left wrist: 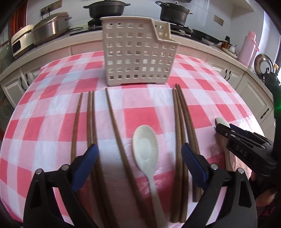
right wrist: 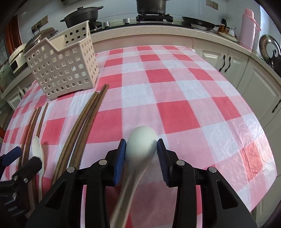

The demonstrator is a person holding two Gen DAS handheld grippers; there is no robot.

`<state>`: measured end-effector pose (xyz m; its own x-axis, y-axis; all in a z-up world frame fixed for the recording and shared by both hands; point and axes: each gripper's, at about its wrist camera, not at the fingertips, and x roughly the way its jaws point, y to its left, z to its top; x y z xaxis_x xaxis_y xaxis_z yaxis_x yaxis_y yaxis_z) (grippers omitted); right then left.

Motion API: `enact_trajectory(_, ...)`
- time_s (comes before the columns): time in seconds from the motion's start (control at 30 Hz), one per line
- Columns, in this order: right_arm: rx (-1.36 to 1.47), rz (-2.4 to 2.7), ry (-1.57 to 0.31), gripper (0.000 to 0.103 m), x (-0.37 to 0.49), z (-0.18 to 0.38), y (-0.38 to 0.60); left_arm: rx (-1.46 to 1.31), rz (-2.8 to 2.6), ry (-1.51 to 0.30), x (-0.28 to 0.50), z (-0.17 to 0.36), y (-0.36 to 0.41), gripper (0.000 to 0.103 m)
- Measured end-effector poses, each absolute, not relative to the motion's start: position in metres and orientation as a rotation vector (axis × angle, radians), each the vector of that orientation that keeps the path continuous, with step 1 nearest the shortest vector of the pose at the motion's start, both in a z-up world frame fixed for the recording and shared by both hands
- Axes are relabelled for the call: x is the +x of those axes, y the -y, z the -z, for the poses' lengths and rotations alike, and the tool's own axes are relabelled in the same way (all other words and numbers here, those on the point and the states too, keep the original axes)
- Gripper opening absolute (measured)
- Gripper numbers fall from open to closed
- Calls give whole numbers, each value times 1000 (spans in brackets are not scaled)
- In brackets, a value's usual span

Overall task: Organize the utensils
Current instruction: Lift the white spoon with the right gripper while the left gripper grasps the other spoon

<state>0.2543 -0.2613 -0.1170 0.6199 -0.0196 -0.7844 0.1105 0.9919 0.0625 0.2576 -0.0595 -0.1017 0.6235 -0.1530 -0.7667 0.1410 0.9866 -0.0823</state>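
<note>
A white slotted utensil holder [left wrist: 137, 52] stands upright at the back of the checked table. In front of it lie several brown chopsticks: a few at the left [left wrist: 91, 122], a single one [left wrist: 114, 122] and a bunch at the right [left wrist: 182, 119]. A cream spoon [left wrist: 145, 145] lies bowl-up between them. My left gripper [left wrist: 139, 147] hovers open over this spoon, its jaws straddling it and the single chopstick. My right gripper [right wrist: 141, 145] is shut on the bowl of a pale blue-white spoon [right wrist: 140, 149], both blue pads against its sides. The holder [right wrist: 65, 64] is at that view's upper left.
The red, pink and white checked cloth [right wrist: 175, 79] covers the table, bare to the right of the right gripper. Behind the table runs a kitchen counter with black pots [left wrist: 107, 9], a rice cooker [left wrist: 51, 26], a pink flask [right wrist: 248, 26] and white cabinets [right wrist: 226, 61].
</note>
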Motion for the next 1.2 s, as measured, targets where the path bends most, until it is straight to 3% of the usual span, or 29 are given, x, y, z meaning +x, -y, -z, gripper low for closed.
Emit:
enact_trajectory(0.17,130,61,-890,35,247,118,270,-3,178,-889,268,104,69,78)
enact_trajectory(0.43,135,53,-883,35,246,118,271,25,188,-919,280,116,76,46)
enact_trajectory(0.63,126,59,-881,35,245,119,269,39,175,-908,281,117,75,32)
enact_trajectory(1.2,112,73,-871,35,244,118,269,47,171,-863,274,109,75,31)
